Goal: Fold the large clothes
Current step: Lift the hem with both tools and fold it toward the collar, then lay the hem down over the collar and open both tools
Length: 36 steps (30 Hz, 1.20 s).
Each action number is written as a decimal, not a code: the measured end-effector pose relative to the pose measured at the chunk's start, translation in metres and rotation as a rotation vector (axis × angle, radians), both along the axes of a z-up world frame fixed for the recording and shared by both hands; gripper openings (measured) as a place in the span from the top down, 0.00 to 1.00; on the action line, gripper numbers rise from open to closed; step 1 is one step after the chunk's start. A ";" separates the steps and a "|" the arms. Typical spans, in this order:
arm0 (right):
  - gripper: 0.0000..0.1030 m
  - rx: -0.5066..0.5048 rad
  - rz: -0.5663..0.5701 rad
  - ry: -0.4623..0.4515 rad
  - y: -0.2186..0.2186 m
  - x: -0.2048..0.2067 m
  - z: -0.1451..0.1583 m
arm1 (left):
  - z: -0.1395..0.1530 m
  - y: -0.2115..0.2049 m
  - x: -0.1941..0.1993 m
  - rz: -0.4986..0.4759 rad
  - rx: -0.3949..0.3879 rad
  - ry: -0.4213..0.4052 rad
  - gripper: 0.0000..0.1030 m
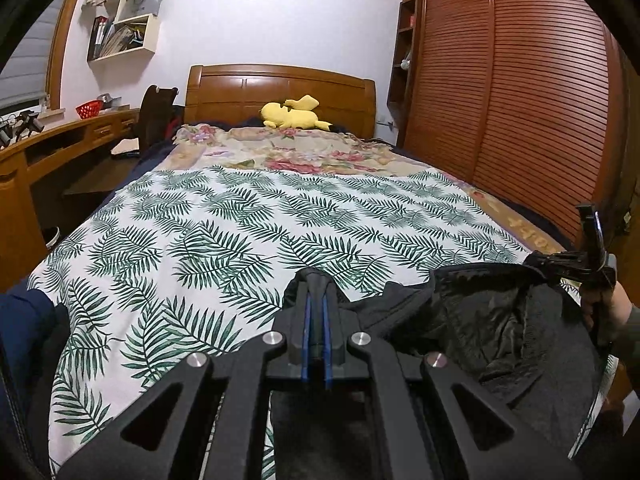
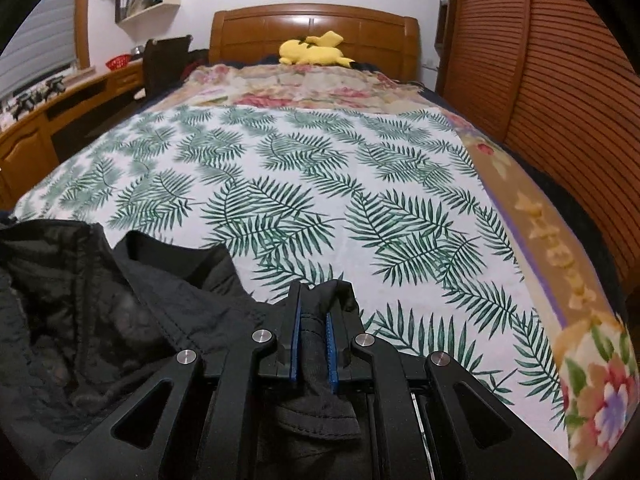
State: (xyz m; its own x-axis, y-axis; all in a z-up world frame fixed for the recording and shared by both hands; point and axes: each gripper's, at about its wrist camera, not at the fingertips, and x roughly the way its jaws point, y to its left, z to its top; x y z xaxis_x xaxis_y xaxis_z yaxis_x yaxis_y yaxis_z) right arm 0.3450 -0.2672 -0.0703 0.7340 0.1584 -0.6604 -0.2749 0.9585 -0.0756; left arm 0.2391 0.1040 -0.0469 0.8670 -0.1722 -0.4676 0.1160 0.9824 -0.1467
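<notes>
One black jacket (image 2: 120, 300), two tools, perhaps one plush toy (image 1: 294, 114)

The black jacket (image 1: 500, 332) ran off the bottom of the left wrist view, its lower part hidden behind the left hand-held gripper (image 1: 317, 296). In the right wrist view the jacket (image 2: 100, 300) was cut off at the left and bottom edges. The right hand-held gripper (image 1: 576, 264) showed only partly at the right edge of the left view. The lettering on the floral blanket (image 2: 556, 248) was too blurred to read. The shelf contents (image 1: 120, 36) at upper left were too small to identify.
</notes>
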 end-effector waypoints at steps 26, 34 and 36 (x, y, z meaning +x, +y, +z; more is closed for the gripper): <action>0.36 -0.071 -0.081 -0.015 0.025 -0.029 0.032 | -0.006 -0.003 -0.015 -0.018 0.034 0.052 0.86; 0.36 -0.036 0.091 -0.006 0.072 -0.054 0.034 | -0.012 0.008 -0.033 -0.016 0.021 0.048 0.85; 0.36 -0.020 0.160 0.002 0.095 -0.063 0.032 | -0.015 0.010 -0.036 -0.020 0.025 0.052 0.85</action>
State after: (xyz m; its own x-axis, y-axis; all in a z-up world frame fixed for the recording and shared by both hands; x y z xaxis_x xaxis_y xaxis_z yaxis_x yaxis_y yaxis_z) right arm 0.2824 -0.1724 -0.0383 0.6993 0.2603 -0.6657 -0.4244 0.9006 -0.0937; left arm 0.2028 0.1139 -0.0624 0.8378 -0.1768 -0.5166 0.1281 0.9834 -0.1287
